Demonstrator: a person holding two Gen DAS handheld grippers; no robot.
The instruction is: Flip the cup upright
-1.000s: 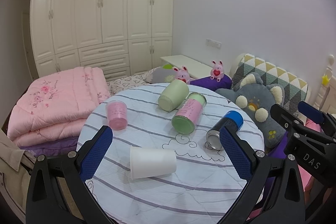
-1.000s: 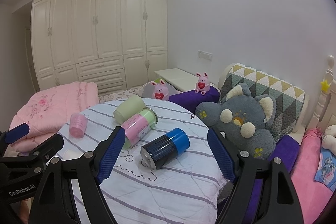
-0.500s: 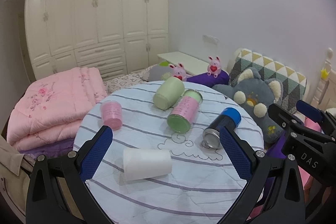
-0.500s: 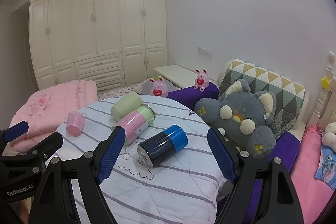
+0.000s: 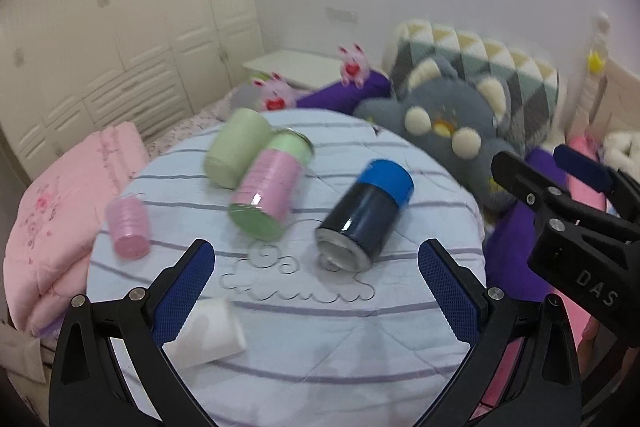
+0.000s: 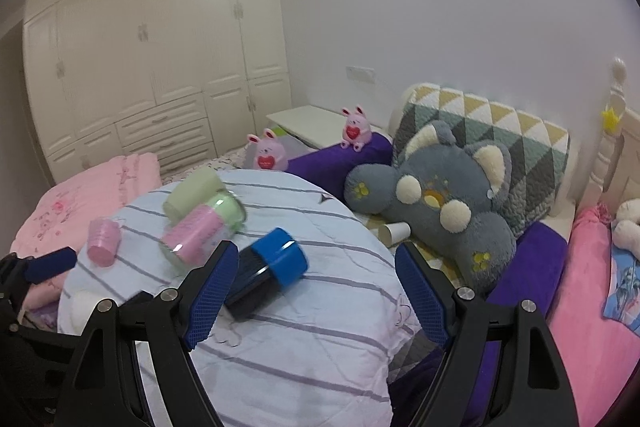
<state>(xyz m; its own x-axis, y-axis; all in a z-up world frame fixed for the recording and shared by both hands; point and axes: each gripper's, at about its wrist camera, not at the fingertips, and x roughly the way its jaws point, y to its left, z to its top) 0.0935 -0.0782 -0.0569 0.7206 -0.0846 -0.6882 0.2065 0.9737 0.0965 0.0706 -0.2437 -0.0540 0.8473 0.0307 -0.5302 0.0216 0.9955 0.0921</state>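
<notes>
Both jaws stood wide apart and held nothing. Over the last second the left gripper (image 5: pixel 316 283) had swung right and advanced, so the dark cylindrical cup with the blue band (image 5: pixel 366 219), lying on its side mid-table, now sat between its fingers. The right gripper (image 6: pixel 316 287) had closed in too. A grasp looked imminent; the white paper cup (image 5: pixel 208 335) lay near left.

Five cups (image 5: pixel 366 213) on table, two pink bunnies (image 6: pixel 267 155), one grey plush (image 6: pixel 444 203)
</notes>
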